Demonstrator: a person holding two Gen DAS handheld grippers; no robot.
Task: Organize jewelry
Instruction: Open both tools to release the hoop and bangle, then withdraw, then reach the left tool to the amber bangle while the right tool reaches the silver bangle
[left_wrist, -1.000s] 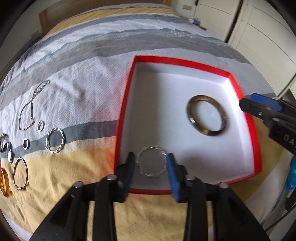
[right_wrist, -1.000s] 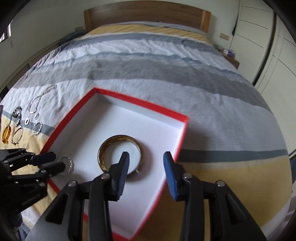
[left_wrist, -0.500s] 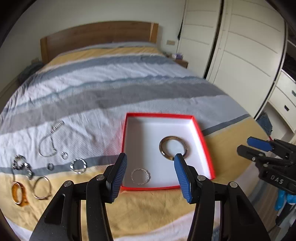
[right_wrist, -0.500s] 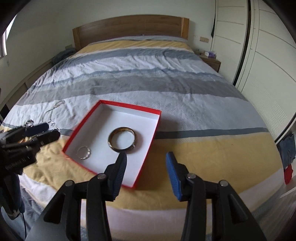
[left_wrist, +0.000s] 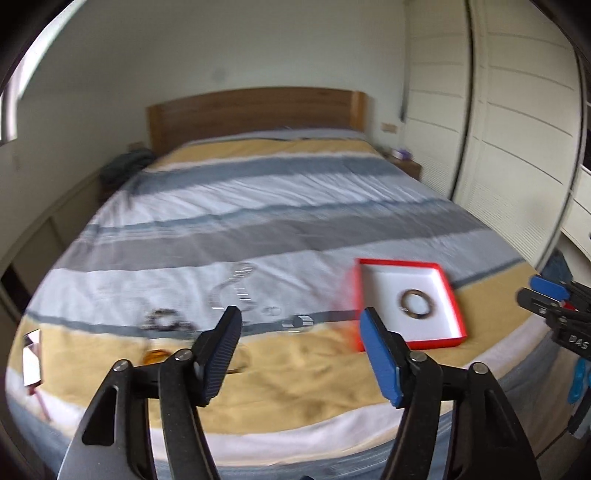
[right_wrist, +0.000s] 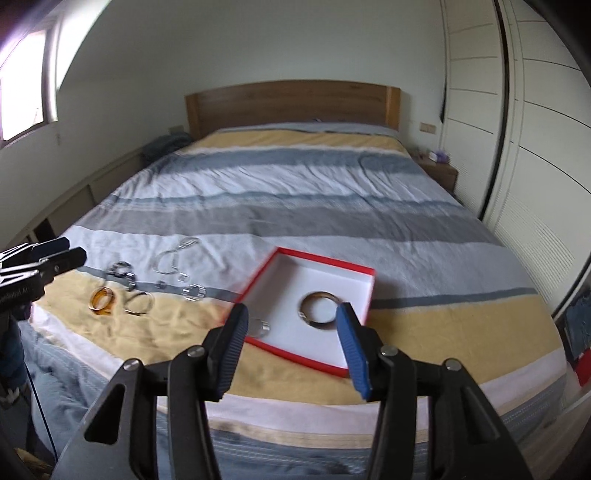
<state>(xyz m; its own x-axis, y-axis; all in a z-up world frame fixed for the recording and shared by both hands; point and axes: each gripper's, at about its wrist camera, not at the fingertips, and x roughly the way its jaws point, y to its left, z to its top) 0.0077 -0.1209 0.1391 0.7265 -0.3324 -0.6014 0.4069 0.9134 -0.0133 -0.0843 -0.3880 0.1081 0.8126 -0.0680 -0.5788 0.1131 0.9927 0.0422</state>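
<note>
Two wide-spread, empty grippers, left (left_wrist: 301, 347) and right (right_wrist: 291, 341), well back from red box (right_wrist: 364, 291) with brown bangle (right_wrist: 320, 309).

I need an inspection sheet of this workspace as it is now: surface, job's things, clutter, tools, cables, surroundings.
Surface: striped bed cover, wrinkled.
Job's things: red box open on the cover, holding a dark bangle and a silver ring; amber bangle, necklace and other pieces lie on the cover beside the box.
Clutter: nothing seen.
Tools: left tool open, empty; right tool open, empty.
Cables: nothing seen.
Surroundings: wooden headboard, white wardrobe, window.
</note>
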